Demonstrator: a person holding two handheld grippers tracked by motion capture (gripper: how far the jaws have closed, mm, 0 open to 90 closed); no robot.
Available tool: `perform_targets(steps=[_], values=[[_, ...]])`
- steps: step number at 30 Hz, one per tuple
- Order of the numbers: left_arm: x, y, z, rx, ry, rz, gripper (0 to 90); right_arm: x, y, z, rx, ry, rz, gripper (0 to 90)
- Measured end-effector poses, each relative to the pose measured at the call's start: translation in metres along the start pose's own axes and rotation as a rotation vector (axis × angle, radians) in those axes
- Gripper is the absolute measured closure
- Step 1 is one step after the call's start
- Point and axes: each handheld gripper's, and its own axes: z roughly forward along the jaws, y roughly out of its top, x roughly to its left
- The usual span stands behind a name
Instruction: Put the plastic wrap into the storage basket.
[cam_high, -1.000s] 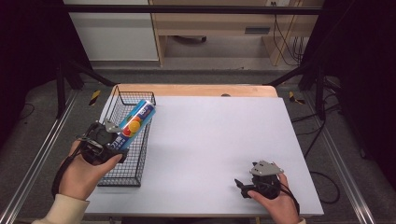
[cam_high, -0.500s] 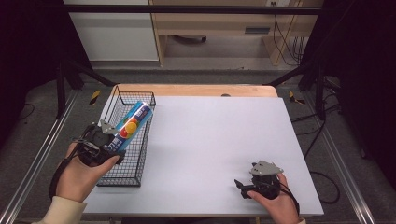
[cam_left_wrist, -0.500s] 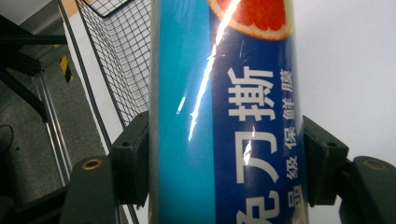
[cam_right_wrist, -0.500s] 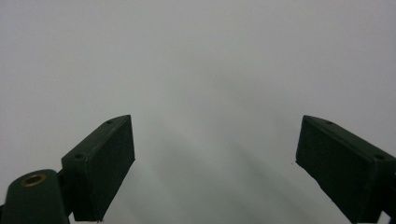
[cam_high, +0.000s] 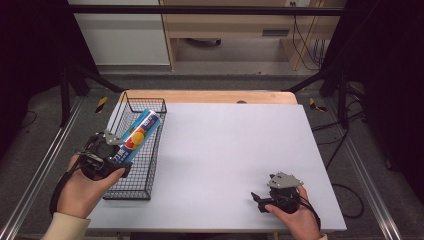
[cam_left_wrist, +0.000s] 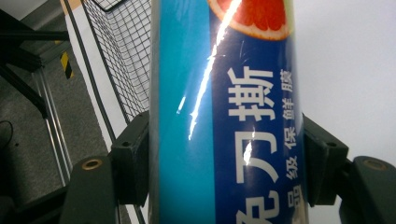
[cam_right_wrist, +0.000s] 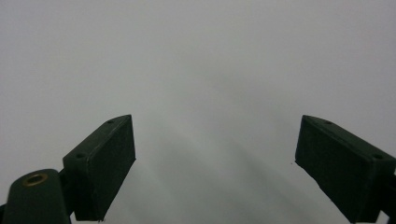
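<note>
A: Left side first. What was the left gripper (cam_high: 116, 161) doing?

B: Clamped on a blue cling-film box (cam_high: 136, 136). In the left gripper view both black pads pressed flat against the long sides of the box (cam_left_wrist: 224, 116), white lettering and a grapefruit picture showing on its face.

A: Where did the box sit?

B: Held tilted over the wire basket (cam_high: 150, 150), its far end raised toward the basket's back corner, its near end at the gripper. Whether it touched the mesh I could not tell from above.

A: And the basket?

B: Black wire, standing on the left edge of the white table (cam_high: 225, 150), long side running away from the person.

A: The other hand?

B: Right gripper (cam_high: 261, 198) was low on the table near the front right corner, well apart from the basket. Its jaws stood wide with nothing between them; in the right gripper view, bare white tabletop (cam_right_wrist: 210, 70) lay beyond the pads.
</note>
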Motion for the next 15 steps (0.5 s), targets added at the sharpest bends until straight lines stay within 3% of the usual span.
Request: perform_targets(steps=[15], values=[[0.0036,-0.0047,0.0031,0.038,0.006,-0.027,32.0,0.0008,-0.0001,0.0009,0.007,0.008,-0.002,12.6]])
